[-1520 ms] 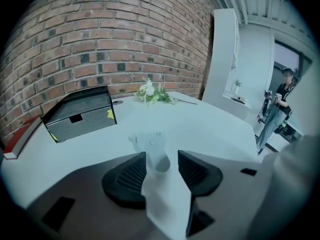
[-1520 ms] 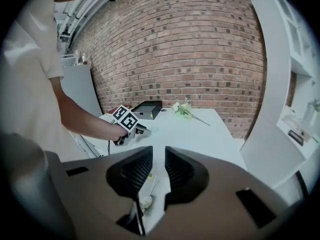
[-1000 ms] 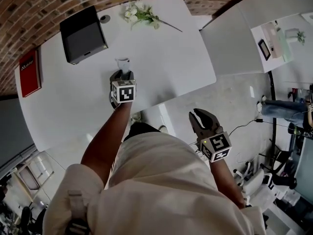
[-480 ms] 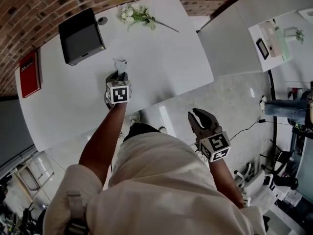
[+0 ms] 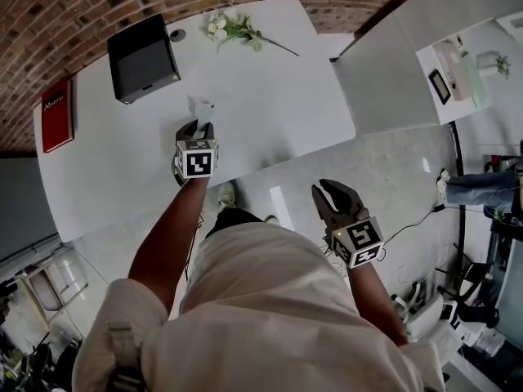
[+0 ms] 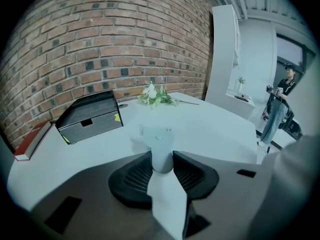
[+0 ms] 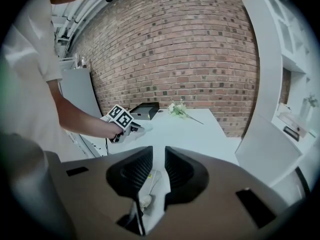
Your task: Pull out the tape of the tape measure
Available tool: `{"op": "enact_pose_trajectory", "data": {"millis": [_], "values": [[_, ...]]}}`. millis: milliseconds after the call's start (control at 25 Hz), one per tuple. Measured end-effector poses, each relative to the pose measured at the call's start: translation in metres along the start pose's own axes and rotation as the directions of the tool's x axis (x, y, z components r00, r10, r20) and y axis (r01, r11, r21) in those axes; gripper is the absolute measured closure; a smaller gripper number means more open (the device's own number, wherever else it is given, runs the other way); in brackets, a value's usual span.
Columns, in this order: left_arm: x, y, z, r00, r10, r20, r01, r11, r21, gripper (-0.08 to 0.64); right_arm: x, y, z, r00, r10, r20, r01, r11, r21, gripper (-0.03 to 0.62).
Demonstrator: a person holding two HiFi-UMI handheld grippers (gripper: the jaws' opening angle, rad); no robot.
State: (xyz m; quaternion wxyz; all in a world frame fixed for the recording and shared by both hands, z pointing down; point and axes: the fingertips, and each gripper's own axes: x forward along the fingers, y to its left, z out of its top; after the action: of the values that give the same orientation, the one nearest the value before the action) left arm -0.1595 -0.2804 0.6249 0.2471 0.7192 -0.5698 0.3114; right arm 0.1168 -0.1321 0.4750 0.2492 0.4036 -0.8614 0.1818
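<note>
- Left gripper (image 6: 161, 160) jaws have just been closing; they clamp the white tape measure (image 6: 158, 136) over the white desk (image 5: 278, 88).
- Right gripper (image 7: 158, 166) hangs off the desk's edge, jaws slightly apart, empty.

Red brick wall (image 5: 82, 6) behind white table (image 5: 270, 96), grey floor (image 5: 384, 162).

White tape measure (image 6: 161, 146), white table (image 6: 215, 126), black box (image 6: 90, 118)

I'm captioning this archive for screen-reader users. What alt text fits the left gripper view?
The left gripper, whose jaws have just closed, grips a white tape measure over a white table; behind stand a black box, flowers and a brick wall.
</note>
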Motion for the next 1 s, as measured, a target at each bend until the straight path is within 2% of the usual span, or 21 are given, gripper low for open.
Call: {"op": "enact_pose_trajectory", "data": {"millis": [440,600,1000], "values": [[-0.051,-0.023,0.014,0.997,-0.005,0.072,0.004,1.000,0.023,0.439,-0.017,0.002,-0.006,0.998,0.043,0.047,-0.042,0.999,-0.015,0.512],[-0.075,-0.037,0.019,0.995,-0.010,0.100,0.004,0.998,0.057,0.439,-0.027,0.001,-0.014,0.997,0.058,0.059,-0.057,0.998,-0.019,0.512],[-0.138,-0.084,0.018,0.982,-0.103,0.158,0.091,0.992,0.084,0.439,-0.060,-0.004,-0.029,0.993,0.080,0.086,-0.077,0.997,-0.030,0.512]]}}
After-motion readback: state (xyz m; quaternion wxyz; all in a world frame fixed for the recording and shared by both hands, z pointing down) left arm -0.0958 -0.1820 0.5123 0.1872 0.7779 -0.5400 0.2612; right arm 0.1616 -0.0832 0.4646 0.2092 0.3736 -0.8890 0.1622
